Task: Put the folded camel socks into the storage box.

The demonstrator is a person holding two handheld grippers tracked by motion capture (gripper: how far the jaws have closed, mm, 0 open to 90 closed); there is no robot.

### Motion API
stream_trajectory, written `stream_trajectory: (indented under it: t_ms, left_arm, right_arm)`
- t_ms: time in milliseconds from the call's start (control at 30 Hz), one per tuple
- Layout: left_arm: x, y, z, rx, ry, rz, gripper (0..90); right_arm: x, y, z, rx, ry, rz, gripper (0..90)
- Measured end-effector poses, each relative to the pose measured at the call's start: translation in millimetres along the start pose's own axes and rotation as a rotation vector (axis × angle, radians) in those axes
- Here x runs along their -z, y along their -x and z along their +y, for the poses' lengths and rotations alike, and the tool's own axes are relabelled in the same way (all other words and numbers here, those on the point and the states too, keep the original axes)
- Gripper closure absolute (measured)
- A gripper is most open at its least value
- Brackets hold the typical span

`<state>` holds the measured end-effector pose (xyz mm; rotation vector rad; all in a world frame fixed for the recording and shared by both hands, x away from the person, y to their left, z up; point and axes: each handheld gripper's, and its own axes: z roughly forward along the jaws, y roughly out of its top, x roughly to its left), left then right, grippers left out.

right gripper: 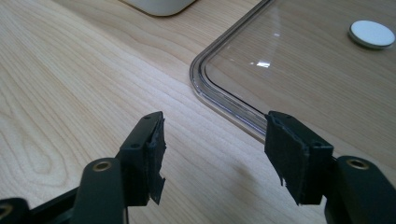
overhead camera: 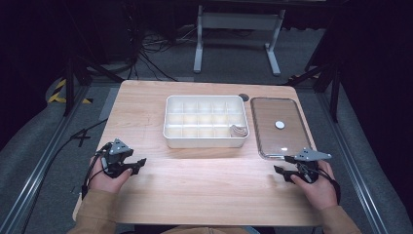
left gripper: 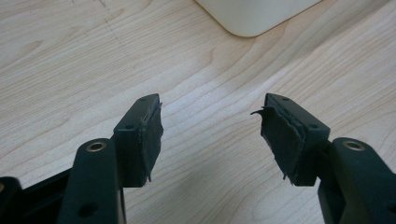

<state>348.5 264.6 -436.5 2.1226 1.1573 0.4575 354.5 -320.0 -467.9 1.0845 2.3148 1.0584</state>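
Wood tabletop [overhead camera: 195, 190], no readable writing. Clear lid [overhead camera: 278, 127] with white round knob [overhead camera: 280, 125] lies flat at right edge, beside white compartment tray [overhead camera: 204, 141]. Right gripper [right gripper: 212, 156] and left gripper [left gripper: 210, 137]: jaws spread, empty.

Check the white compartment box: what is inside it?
The white compartment box looks empty except its near right cell, where a small pale item lies, too small to identify. The near wall hides the front cells' floors.

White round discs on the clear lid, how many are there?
1. The white round disc lies near the middle of the clear lid, which lies flat on the table right of the white compartment tray.
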Motion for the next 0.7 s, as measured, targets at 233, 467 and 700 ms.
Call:
stream_trajectory:
  t_ms: [233,467,700]
  left_arm:
    - [-2.4,1.9,0.2,0.001,-0.003,-0.013,38.7]
    - [-4.3,3.4,0.5,-0.010,-0.010,-0.023,38.7]
    - [-5.7,5.2,0.9,-0.015,-0.025,-0.049,38.3]
  right_arm:
    - [-12.8,-10.9,-2.7,0.022,-0.002,0.041,38.6]
    - [-18.1,-18.4,-1.5,0.067,-0.027,0.045,37.9]
    - [-20.3,-19.2,-1.5,0.072,-0.027,0.057,35.8]
